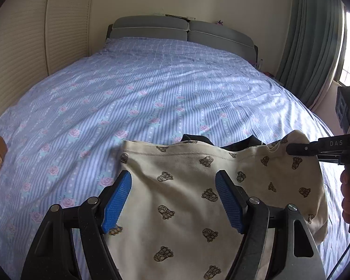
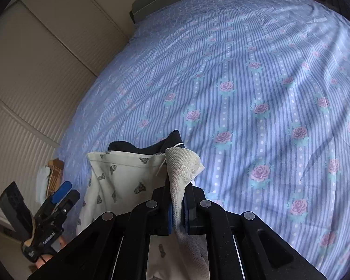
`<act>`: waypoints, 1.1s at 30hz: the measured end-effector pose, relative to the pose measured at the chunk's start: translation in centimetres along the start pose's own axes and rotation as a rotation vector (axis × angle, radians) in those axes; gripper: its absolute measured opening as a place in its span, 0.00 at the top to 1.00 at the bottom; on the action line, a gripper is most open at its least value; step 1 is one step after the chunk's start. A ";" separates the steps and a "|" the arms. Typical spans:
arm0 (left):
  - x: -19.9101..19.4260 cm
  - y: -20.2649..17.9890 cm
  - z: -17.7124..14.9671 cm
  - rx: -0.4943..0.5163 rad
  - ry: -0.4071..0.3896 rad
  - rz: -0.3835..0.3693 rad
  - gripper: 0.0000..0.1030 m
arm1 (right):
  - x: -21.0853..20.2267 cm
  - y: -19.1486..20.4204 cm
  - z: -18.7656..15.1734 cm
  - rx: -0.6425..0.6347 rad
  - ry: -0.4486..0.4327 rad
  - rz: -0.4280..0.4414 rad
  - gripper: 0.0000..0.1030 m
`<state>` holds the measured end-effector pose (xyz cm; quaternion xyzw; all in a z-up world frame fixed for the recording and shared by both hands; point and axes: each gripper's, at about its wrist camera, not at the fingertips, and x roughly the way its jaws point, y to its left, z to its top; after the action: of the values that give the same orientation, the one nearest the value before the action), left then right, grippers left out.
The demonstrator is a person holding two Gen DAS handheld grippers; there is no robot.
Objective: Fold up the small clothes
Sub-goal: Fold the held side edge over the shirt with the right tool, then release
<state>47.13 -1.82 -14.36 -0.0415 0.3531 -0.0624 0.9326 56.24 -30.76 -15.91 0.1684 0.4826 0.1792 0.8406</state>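
Left wrist view: the left gripper point(image 1: 173, 200) was seen spread apart, blue pads point(image 1: 116, 204) straddling the cream printed cotton garment point(image 1: 189, 198) on the blue striped floral bedsheet point(image 1: 128, 93); right wrist view: the right gripper point(image 2: 177, 212) was clamped onto that garment's ribbed corner, dark fabric point(image 2: 149, 148) seen behind.

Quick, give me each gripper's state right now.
Left gripper: open, nothing held, above the cream garment.
Right gripper: shut on the cream garment's edge.
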 end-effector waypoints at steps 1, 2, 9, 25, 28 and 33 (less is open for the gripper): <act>-0.3 0.5 0.1 -0.001 0.000 0.002 0.28 | 0.0 1.1 0.1 0.012 0.000 -0.008 0.93; -0.7 1.1 0.2 -0.003 -0.001 0.002 0.28 | 0.1 2.3 0.2 0.024 0.003 -0.010 0.93; -3.5 6.1 0.9 -0.029 -0.019 -0.002 0.28 | 3.7 10.6 0.2 0.076 0.042 0.031 0.93; -3.9 13.6 -0.5 -0.111 0.013 -0.011 0.28 | 16.7 18.4 -1.0 0.075 0.203 -0.049 0.87; -3.3 13.4 -0.7 -0.103 0.026 -0.013 0.28 | 16.7 18.3 -1.2 0.045 0.193 -0.021 0.76; -3.1 13.6 -0.7 -0.106 0.035 0.008 0.28 | 14.2 19.2 -1.4 -0.047 0.145 -0.026 0.68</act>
<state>45.55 12.09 -14.45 -0.0882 0.3724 -0.0406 0.9230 59.02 -7.14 -18.45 0.1292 0.5399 0.1914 0.8095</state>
